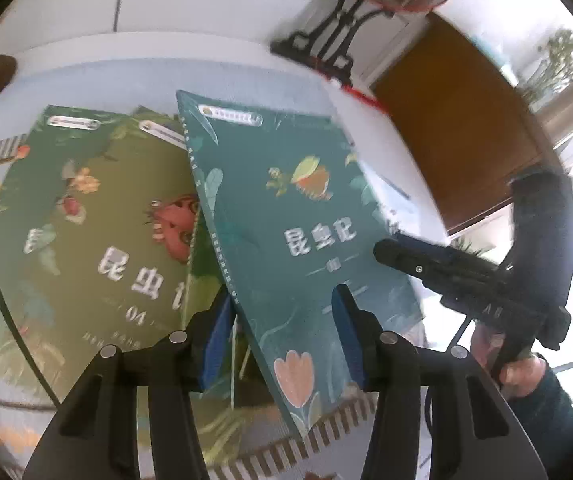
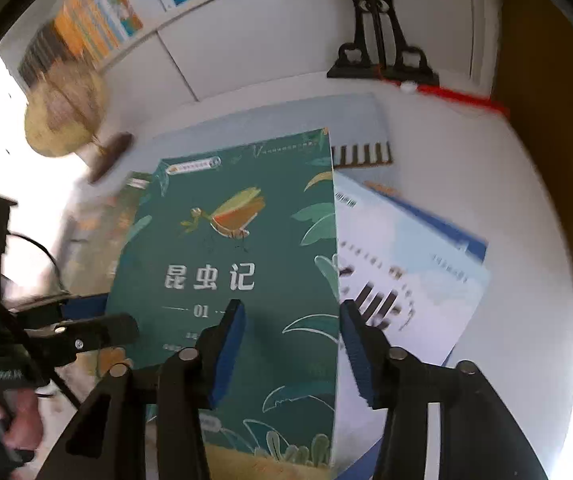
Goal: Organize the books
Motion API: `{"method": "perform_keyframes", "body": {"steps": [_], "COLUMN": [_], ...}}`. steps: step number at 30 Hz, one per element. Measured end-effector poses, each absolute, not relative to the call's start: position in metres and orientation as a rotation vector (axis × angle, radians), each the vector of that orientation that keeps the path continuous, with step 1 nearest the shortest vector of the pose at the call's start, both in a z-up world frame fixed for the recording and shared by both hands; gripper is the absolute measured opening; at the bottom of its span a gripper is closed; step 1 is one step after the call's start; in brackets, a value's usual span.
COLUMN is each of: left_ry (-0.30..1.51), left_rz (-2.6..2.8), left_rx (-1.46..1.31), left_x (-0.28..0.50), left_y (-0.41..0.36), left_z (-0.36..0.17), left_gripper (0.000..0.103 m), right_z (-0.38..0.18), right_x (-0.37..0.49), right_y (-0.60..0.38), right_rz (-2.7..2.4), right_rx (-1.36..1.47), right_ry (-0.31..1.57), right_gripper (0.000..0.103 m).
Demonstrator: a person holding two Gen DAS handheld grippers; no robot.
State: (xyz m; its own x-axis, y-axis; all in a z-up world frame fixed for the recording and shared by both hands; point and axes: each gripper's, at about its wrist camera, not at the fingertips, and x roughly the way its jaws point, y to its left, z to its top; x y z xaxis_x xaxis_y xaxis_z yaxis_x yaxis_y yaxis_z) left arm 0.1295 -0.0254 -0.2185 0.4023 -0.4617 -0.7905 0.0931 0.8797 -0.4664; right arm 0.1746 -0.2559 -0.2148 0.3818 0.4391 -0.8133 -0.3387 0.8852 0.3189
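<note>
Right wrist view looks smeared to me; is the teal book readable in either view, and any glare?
Right wrist view: teal book title fairly sharp, bookshelf and globe smeared, window side blown out. Left wrist view: the same book's title softer, olive book blurred, strong backlight behind the right gripper; curved fisheye edges in both.

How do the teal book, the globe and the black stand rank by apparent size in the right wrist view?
1. teal book, by far the largest, though nearest the camera.
2. globe.
3. black stand; close to the globe, so that order is unsure.
</note>
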Motion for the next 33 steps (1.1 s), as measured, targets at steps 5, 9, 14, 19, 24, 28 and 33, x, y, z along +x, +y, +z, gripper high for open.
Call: {"method": "perform_keyframes", "body": {"steps": [5, 9, 14, 19, 24, 28, 33], "left_ry": [1.101, 1.115, 1.155, 1.133, 1.079, 1.023, 1.095], "left_rz": [-0.415, -0.445, -0.401, -0.436, -0.493, -0.502, -0.405], "left_rx": [-0.435, -0.470, -0.460, -0.514, -0.678, -0.777, -0.636], "left_x": [0.118, 0.123, 0.126, 0.121, 0.115, 0.108, 0.103], "left_y": [-0.027, -0.033, -0.032, -0.031, -0.017, 0.001, 0.004], "left_z": [-0.206, -0.210, -0.231, -0.220, -0.200, -0.186, -0.196], "left_gripper": [0.045, 0.045, 0.045, 0.045, 0.045, 0.045, 0.046], "right_z": [-0.226, -0.235, -0.245, -0.240, -0.227, -0.237, -0.251], "right_x": [0.170, 0.163, 0.163, 0.162, 0.162, 0.160, 0.149], "right_y": [-0.294, -0.303, -0.290, -0.287, -0.269, -0.259, -0.255], "right_rz": [0.629, 0.735, 0.678, 0.689, 0.686, 0.719, 0.746], "right_rx": [0.527, 0.759, 0.637, 0.638, 0.522, 0.580, 0.686], "right_ry": [1.102, 1.116, 1.157, 1.152, 1.152, 1.214, 1.285], "right_gripper": [0.040, 0.040, 0.040, 0.040, 0.049, 0.050, 0.053]}}
